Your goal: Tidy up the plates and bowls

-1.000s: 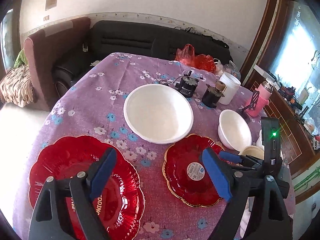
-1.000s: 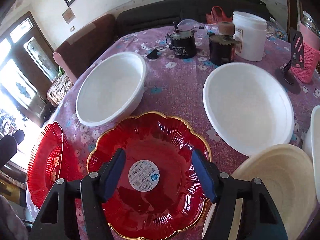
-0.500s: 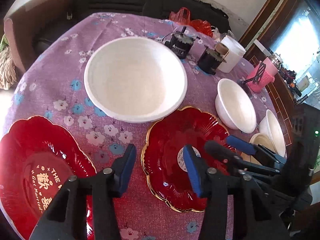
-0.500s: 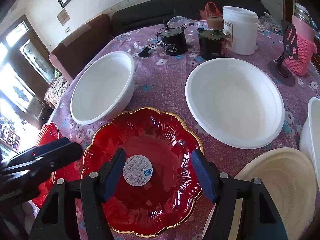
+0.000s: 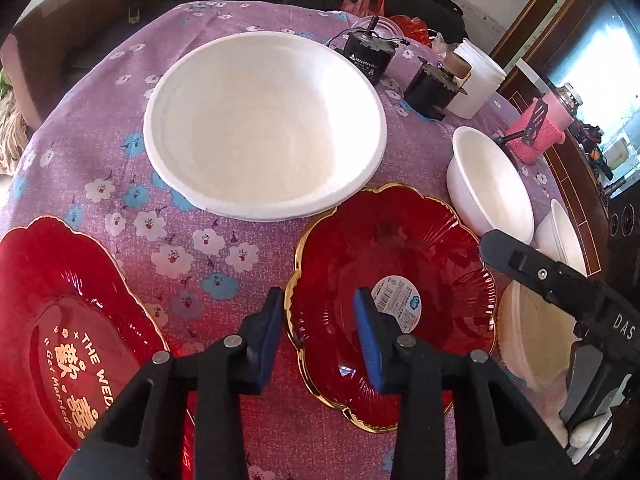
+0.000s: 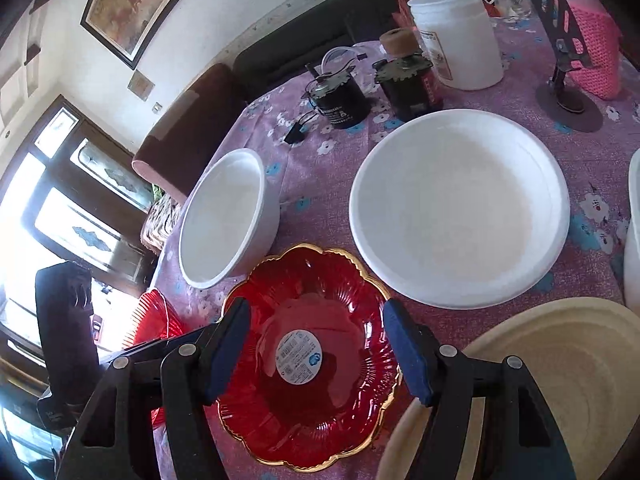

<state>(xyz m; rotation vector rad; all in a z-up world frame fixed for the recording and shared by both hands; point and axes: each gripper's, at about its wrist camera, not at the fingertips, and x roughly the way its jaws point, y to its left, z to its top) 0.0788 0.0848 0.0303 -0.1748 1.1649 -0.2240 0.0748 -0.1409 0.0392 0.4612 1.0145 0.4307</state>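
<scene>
left wrist: red plate (image 5: 400, 256) flat, sticker-up

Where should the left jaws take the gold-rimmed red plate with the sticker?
Probably the scalloped gold rim on the near-left edge of the stickered red plate, from the left gripper side: it lies flat, the rim flares up, and that edge is clear of the white bowl.

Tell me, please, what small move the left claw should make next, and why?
Probably ease forward and close on the gold-rimmed red plate's near-left edge. The left claw is open with that scalloped rim between its pads, while the right claw hovers open over the same plate, gripping nothing.
</scene>
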